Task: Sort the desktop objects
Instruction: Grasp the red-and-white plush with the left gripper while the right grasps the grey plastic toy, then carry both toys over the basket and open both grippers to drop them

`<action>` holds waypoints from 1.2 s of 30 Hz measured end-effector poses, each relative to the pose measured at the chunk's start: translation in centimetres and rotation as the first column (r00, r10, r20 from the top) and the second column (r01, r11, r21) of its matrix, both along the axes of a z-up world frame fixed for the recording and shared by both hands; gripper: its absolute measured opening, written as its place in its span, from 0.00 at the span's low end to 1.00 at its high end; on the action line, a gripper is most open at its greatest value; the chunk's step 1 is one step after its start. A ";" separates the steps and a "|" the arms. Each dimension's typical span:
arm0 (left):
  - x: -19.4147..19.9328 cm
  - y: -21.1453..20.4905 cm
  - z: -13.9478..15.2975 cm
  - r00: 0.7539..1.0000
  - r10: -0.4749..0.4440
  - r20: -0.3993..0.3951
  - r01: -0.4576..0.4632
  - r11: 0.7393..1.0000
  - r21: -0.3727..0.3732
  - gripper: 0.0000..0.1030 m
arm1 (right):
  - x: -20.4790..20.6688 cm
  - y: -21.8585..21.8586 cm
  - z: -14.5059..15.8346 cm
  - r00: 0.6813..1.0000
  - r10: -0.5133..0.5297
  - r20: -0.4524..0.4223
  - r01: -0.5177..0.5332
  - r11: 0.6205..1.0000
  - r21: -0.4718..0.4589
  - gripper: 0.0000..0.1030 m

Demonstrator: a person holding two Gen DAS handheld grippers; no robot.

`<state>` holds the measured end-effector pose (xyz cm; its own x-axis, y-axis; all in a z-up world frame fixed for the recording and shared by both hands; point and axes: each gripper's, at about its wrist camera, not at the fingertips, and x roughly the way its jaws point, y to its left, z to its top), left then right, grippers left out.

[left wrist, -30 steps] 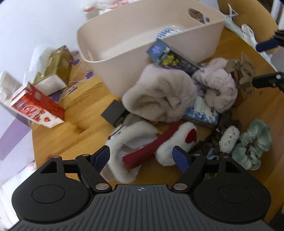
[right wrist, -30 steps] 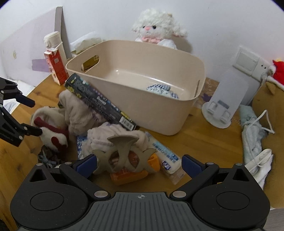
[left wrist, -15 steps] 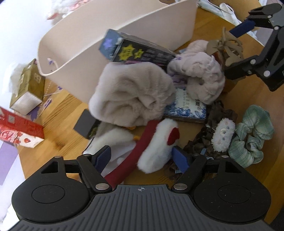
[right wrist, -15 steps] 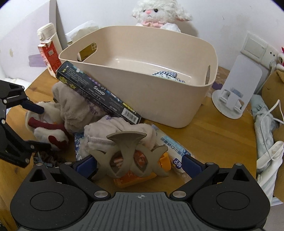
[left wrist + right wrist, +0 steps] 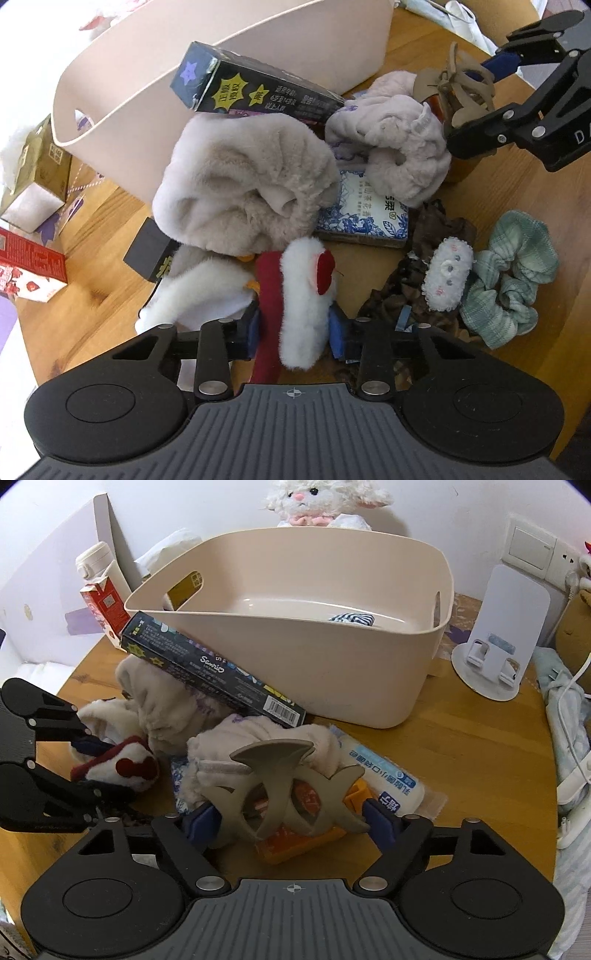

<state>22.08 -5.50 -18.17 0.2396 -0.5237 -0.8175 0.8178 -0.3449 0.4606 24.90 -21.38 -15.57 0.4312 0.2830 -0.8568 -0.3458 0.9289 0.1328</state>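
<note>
Over on the far left of the wooden surface (image 5: 92, 295) sit a red carton (image 5: 31, 271) and a gold tissue box (image 5: 38, 173), with the big beige bin (image 5: 332, 635) behind the pile, a striped bit of cloth (image 5: 351, 619) lying inside it. A dark Sanrio box (image 5: 255, 92) leans against the bin wall, resting on top of a grey furry bundle (image 5: 243, 184). Down front, the left claw (image 5: 293, 328) is closing in, and its blue pads are squeezing the white-and-red plush piece (image 5: 303, 295) from both sides, the red strap (image 5: 267, 295) caught between them too; the plush lies at the near edge of the pile, touching the furry bundle. Just right of it there's a blue-patterned packet (image 5: 365, 218) under a pale lilac scrunchie (image 5: 399, 151), then a brown scrunchie (image 5: 402, 284) with a small white fuzzy clip (image 5: 447, 277) on it, and a green scrunchie (image 5: 513, 273) beside that. Further right, the right claw (image 5: 291, 818) is closing as well, with a grey hair claw clip (image 5: 288, 786) standing between its pads; the pads look to be right at the clip's two ends, though whether they press I cannot tell. The clip sits on an orange packet (image 5: 306, 843), next to a white tube packet (image 5: 384, 775). At far right stands a white phone stand (image 5: 502, 638).
</note>
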 end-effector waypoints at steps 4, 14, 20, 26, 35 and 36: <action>0.4 0.4 0.3 0.997 0.058 -0.047 -0.057 0.998 0.010 0.34 | -0.5 -0.3 0.4 1.000 -0.011 0.011 0.011 1.000 0.004 0.78; 0.5 1.9 1.9 0.996 0.065 -0.065 -0.067 0.997 -0.024 0.34 | -2.2 -1.8 1.9 0.998 -0.051 0.039 0.050 0.998 0.024 0.78; 0.6 2.5 4.2 0.994 0.049 -0.095 -0.057 0.995 -0.082 0.34 | -3.4 -2.8 3.3 0.995 -0.074 0.071 0.072 0.997 0.034 0.78; -0.4 3.2 5.5 0.995 0.027 -0.095 -0.040 0.990 -0.137 0.34 | -3.8 -3.7 5.1 0.989 -0.099 0.112 0.094 0.995 0.044 0.78; -0.1 3.6 8.9 0.997 0.007 -0.083 -0.025 0.976 -0.215 0.34 | -3.5 -4.7 8.0 0.974 -0.114 0.197 0.105 0.993 0.054 0.78; -0.1 3.6 9.4 0.997 -0.001 -0.081 -0.018 0.972 -0.236 0.34 | -3.4 -4.8 8.4 0.971 -0.115 0.208 0.106 0.993 0.055 0.78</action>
<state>22.00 -1.91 -8.77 0.1844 -0.7023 -0.6876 0.8576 -0.2268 0.4615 21.47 -26.15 -7.15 0.6307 0.2586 -0.7317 -0.2661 0.9578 0.1092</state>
